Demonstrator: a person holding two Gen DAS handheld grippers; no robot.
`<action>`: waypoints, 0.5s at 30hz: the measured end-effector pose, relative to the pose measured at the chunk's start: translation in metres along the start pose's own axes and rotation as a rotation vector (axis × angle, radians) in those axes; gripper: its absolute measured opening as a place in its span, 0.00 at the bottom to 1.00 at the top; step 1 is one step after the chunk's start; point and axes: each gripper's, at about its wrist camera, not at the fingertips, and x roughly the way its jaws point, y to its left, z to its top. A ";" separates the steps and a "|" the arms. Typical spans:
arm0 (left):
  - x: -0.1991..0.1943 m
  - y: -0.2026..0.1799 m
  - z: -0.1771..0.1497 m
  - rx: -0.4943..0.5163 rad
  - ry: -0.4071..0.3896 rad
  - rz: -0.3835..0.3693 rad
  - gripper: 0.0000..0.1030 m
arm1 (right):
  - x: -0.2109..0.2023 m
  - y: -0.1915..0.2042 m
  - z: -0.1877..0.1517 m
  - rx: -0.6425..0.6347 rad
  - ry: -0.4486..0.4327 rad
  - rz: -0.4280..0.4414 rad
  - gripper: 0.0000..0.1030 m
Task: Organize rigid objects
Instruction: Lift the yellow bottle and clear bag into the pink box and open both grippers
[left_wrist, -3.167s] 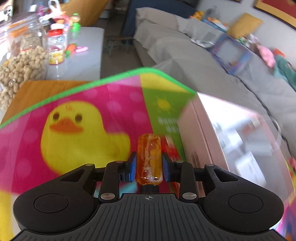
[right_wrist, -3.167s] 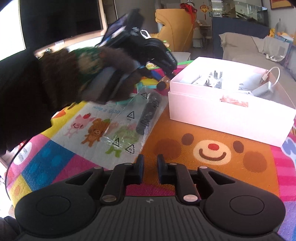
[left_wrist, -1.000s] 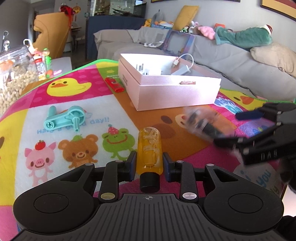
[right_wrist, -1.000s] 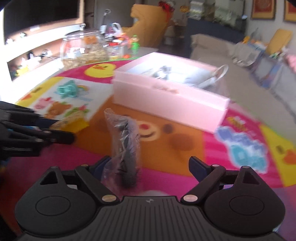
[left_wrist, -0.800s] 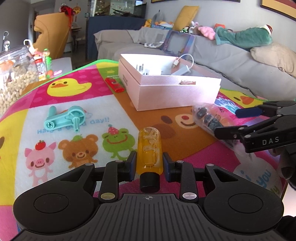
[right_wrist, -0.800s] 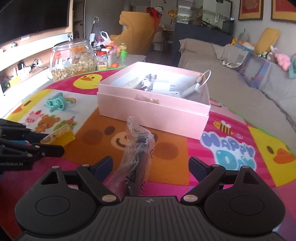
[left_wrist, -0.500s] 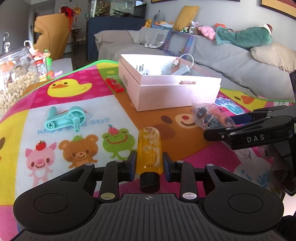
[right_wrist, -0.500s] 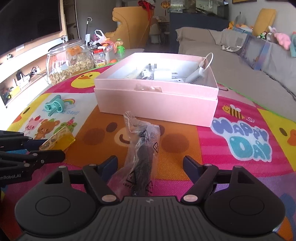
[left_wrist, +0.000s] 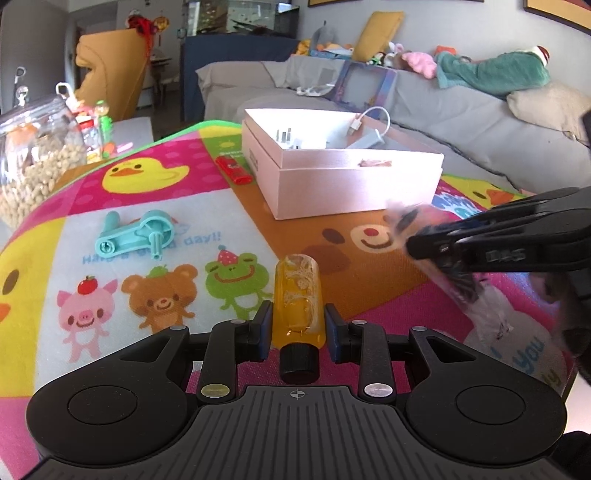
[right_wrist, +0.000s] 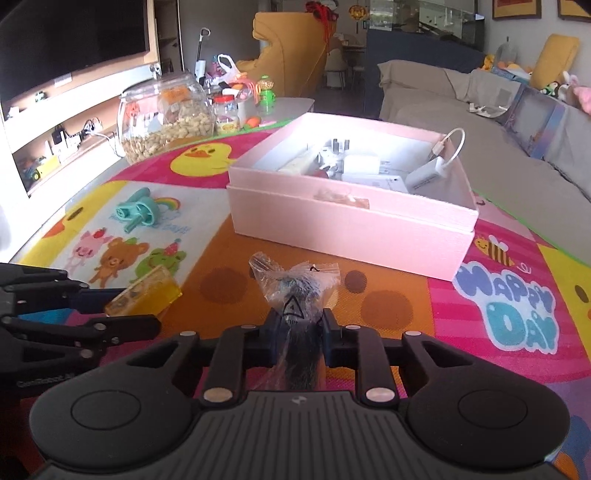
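A: Start with the big things. What carries it all?

B: A desk under a bright cartoon play mat (right_wrist: 388, 306). On the mat stands the open pink box (right_wrist: 351, 225), already holding a white cable, an adapter and other small parts.

A: And outside the box?

B: A teal plastic crank (left_wrist: 138, 234) lies well apart from it on the mat's pale panel, and a red lighter-like piece (left_wrist: 233, 169) sits just beside the box's far corner.

A: What do the hands have?

B: The left gripper (left_wrist: 298, 326) has its fingers clenched on an amber bottle with a black cap (left_wrist: 298, 299), held clear of the mat, cap end toward the camera. The right gripper (right_wrist: 298, 330) is closing its fingers on a dark part sealed in a clear plastic bag (right_wrist: 295, 291); the pads already press the bag from both sides, near the box's front wall.

A: So which step is this?

B: I judge it the pick-up: both items are taken, neither is in the box yet.

A: What does the next move need?

B: Probably a lift high enough to clear the box wall, then a release over a bare spot inside. The bag is slippery and floppy, so the grasp should bite the hard part, not only the film.
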 end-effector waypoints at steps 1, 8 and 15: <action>0.000 -0.001 0.001 -0.002 0.006 0.003 0.32 | -0.007 -0.002 0.000 0.009 -0.012 0.004 0.21; -0.011 -0.020 0.002 0.054 0.062 -0.059 0.31 | -0.062 -0.018 0.000 0.057 -0.130 -0.035 0.21; -0.044 -0.039 0.046 0.138 -0.020 -0.100 0.31 | -0.103 -0.035 -0.001 0.099 -0.254 -0.081 0.21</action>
